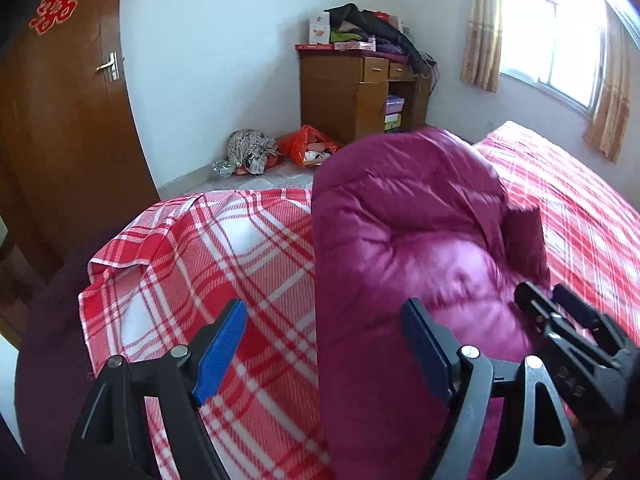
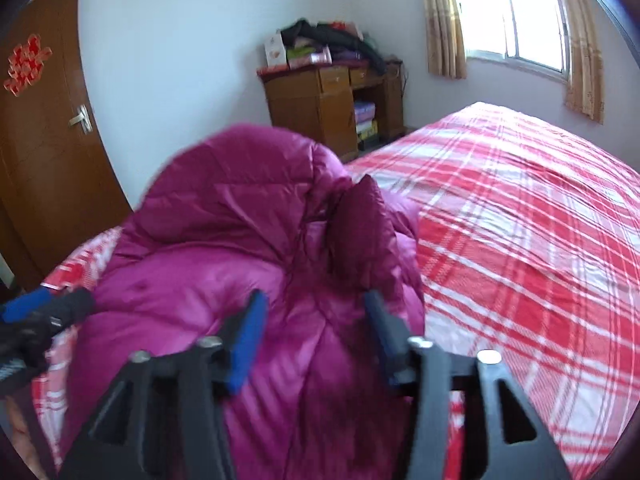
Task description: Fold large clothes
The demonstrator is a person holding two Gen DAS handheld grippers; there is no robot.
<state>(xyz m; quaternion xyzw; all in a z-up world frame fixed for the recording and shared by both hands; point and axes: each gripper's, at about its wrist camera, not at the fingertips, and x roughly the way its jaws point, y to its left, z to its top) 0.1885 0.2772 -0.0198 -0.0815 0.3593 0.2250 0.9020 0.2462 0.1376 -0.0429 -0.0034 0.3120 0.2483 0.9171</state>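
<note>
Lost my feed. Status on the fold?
Left gripper, right gripper open, empty. Magenta puffy down jacket bundled on red plaid bedsheet. Nothing obstructing.

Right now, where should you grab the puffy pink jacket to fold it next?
Probably the dark pointed flap sticking up on the pink jacket. It stands free of the puffy bulk, thin enough to pinch. The right gripper is open just below it, so coming from the near side, pushing forward, looks easiest. The left gripper is open too.
</note>
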